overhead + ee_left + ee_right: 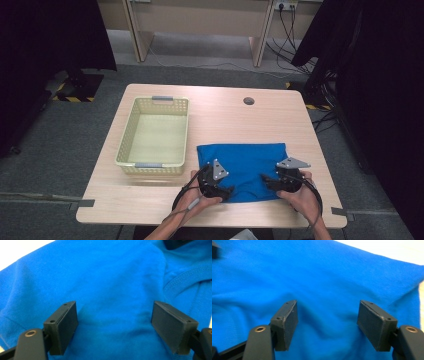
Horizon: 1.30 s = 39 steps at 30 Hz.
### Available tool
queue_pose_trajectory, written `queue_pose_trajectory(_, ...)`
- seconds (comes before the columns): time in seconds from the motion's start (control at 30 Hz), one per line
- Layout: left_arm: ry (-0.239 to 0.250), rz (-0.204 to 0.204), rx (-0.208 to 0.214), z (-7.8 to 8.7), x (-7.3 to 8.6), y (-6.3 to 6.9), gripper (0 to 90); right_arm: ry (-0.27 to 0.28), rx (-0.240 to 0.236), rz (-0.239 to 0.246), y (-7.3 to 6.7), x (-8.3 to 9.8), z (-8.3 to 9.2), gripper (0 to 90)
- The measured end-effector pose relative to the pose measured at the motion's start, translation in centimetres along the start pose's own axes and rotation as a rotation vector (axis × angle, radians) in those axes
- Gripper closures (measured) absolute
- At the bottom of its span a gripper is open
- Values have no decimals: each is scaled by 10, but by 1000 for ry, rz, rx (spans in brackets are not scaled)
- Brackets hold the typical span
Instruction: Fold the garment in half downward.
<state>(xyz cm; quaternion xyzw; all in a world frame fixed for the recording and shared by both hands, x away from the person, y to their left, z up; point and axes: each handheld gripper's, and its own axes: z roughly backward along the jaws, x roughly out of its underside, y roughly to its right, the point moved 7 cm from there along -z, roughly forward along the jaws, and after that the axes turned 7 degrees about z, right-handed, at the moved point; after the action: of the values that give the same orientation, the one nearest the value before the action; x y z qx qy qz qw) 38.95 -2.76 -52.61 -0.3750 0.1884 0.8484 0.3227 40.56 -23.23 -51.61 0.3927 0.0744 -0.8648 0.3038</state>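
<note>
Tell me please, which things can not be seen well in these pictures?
- Blue shirt: in the high view its near edge is covered by the left gripper and the right gripper.
- Basket: its near inner wall is hidden by its own rim.
- Wall socket: cut off by the top edge.

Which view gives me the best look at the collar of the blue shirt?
The left gripper view: the ribbed collar curves clearly at the upper right of the blue shirt. The high view shows the whole folded shirt, too small for collar detail. The right gripper view shows plain wrinkled cloth.
</note>
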Motion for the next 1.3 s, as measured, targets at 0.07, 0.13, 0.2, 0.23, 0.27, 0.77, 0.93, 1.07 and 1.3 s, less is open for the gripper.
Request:
queue_pose_trajectory(0.07, 0, 1, -1, 0, 0, 0, 203, 9, -15, 12, -9, 2, 6, 324)
queue_pose_trajectory(0.13, 1, 1, -2, 0, 0, 0, 203, 5, -25, 34, -16, 7, 11, 325)
queue_pose_trajectory(0.2, 0, 2, -3, 0, 0, 0, 203, -5, -26, 59, -21, 15, 14, 325)
queue_pose_trajectory(0.23, 0, 1, -2, 0, 0, 0, 203, 3, -27, 48, -22, 18, 15, 328)
queue_pose_trajectory(0.27, 1, 1, 0, 0, 0, 0, 203, 8, -28, 27, -22, 20, 17, 330)
queue_pose_trajectory(0.77, -1, -45, 54, 9, 8, 7, 154, -22, 44, 10, -1, 41, 38, 299)
queue_pose_trajectory(0.93, 7, -33, 45, 16, 10, 10, 108, 20, 17, -3, -4, 26, 37, 260)
queue_pose_trajectory(1.07, 24, -15, 27, 22, 9, 9, 101, 31, -10, 12, -6, 8, 27, 254)
queue_pose_trajectory(1.3, 57, 29, 1, 36, 9, -1, 100, 40, -39, -11, -4, -7, 9, 240)
